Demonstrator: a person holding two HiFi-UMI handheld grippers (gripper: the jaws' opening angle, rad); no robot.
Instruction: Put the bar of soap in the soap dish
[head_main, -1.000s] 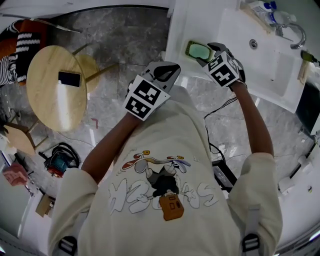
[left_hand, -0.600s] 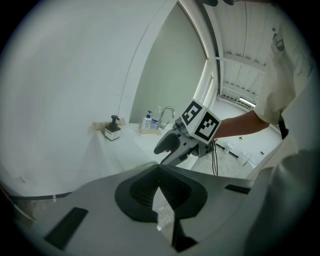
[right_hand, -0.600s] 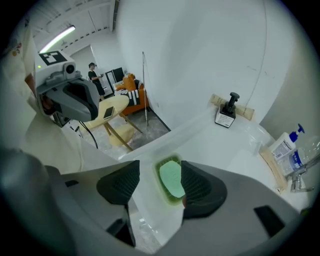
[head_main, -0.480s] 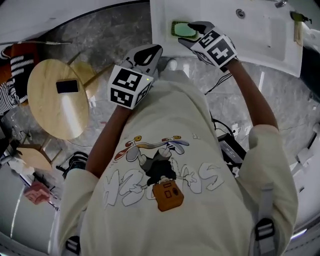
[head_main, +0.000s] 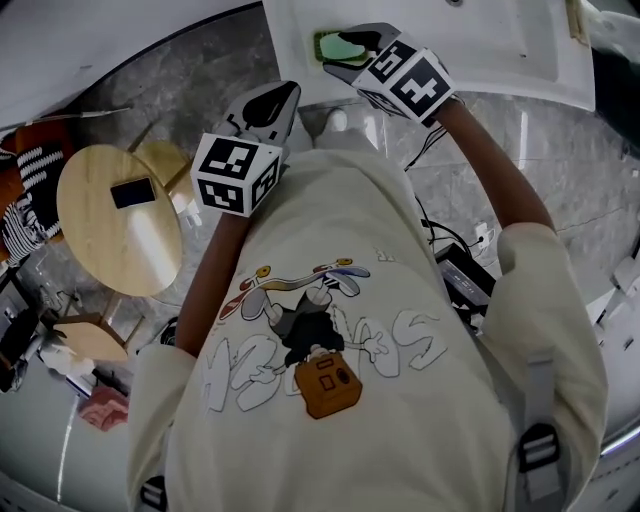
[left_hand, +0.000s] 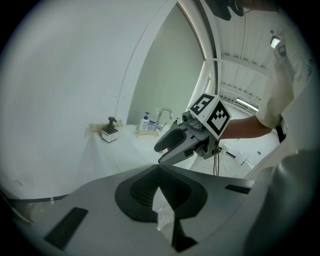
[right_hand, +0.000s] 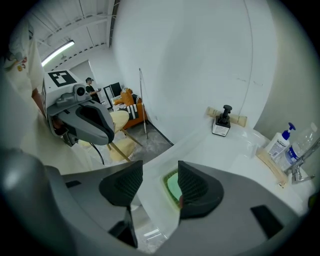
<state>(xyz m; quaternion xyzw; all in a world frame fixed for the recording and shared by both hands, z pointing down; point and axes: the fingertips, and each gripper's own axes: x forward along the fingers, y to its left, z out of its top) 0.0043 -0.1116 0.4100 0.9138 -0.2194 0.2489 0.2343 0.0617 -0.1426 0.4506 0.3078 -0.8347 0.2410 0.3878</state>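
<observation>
At the left of the head view, the left claw (head_main: 272, 100) hangs off the bench (head_main: 480, 50), over the floor. Its own view shows the pads pressed together with nothing between them (left_hand: 159, 175). It is well apart from the work and points roughly toward the bench corner.

Further right, on that near corner, sits the soap dish (head_main: 322, 45) with the pale green bar of soap (head_main: 340, 47) already lying flat inside it. The soap's long axis seems to run along the bench's front edge, though its right end is covered.

Right of that, the right claw (head_main: 355, 55) hovers just above the dish and is far the nearer of the two. Its jaws stand fairly wide and are closing on empty air (right_hand: 160, 182). The soap (right_hand: 173, 187) lies below and slightly ahead, showing beside the right-hand jaw, untouched. The placing looks done, so a clear way up and back is what matters.
</observation>
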